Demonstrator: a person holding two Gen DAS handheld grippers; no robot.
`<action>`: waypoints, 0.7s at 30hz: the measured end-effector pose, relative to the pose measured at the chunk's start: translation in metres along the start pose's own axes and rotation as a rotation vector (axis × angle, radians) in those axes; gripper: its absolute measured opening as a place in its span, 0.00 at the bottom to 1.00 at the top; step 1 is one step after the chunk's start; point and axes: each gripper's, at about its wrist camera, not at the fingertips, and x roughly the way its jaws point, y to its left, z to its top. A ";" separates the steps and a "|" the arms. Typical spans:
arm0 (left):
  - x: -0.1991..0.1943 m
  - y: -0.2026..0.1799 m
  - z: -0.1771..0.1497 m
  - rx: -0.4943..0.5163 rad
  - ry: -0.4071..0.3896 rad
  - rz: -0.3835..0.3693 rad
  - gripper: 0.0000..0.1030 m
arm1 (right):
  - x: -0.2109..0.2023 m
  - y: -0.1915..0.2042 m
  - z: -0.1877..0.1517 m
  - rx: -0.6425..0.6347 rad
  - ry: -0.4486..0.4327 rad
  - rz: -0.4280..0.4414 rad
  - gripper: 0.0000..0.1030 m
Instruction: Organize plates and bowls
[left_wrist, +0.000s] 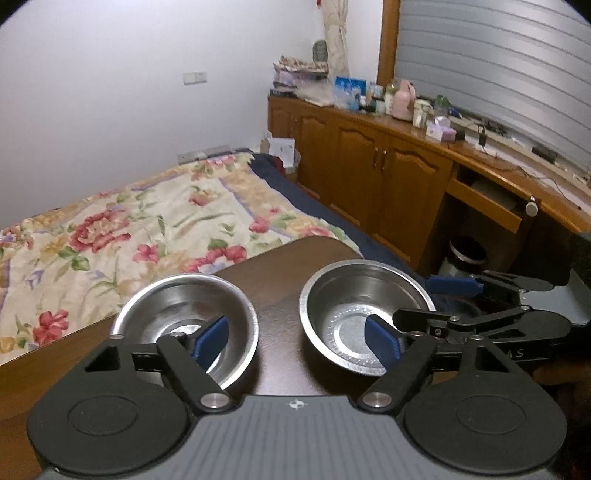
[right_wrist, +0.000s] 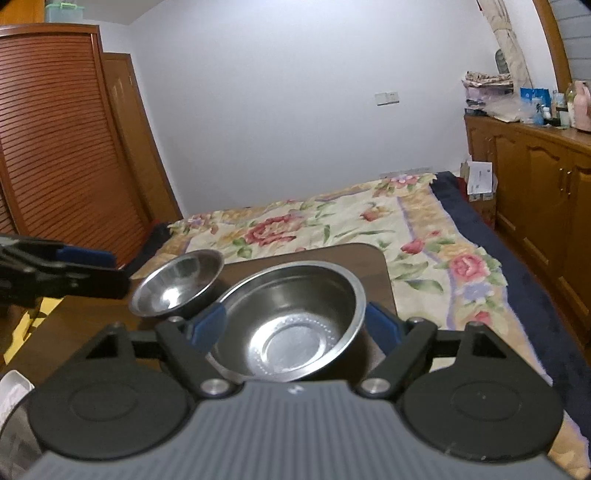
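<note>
Two steel bowls stand side by side on a dark brown table (left_wrist: 280, 280). The left bowl (left_wrist: 166, 306) has a plain base. The right bowl (left_wrist: 351, 295) has a dotted ring on its base. My left gripper (left_wrist: 295, 343) is open, its blue pads spread in front of both bowls with only the gap between the bowls in its span. From the right, my right gripper (left_wrist: 412, 300) reaches the right bowl's rim. In the right wrist view that bowl (right_wrist: 288, 343) lies between the wide-apart pads of the right gripper (right_wrist: 295, 325), unlifted. The left bowl (right_wrist: 177, 284) sits beside the left gripper (right_wrist: 118, 271).
A bed with a floral cover (left_wrist: 129, 229) lies just beyond the table's rounded far edge. Wooden cabinets (left_wrist: 369, 173) with clutter on top run along the right wall, with a bin (left_wrist: 467, 254) below. A louvred wardrobe (right_wrist: 55, 147) stands at the left.
</note>
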 end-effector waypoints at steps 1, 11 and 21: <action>0.005 0.000 0.001 0.002 0.013 -0.004 0.74 | 0.001 -0.001 0.001 -0.001 0.002 0.004 0.80; 0.038 0.005 0.009 -0.022 0.114 -0.053 0.57 | 0.011 -0.010 0.003 0.031 0.021 0.023 0.74; 0.052 0.001 0.008 -0.021 0.161 -0.053 0.45 | 0.011 -0.009 0.000 0.042 0.049 0.034 0.63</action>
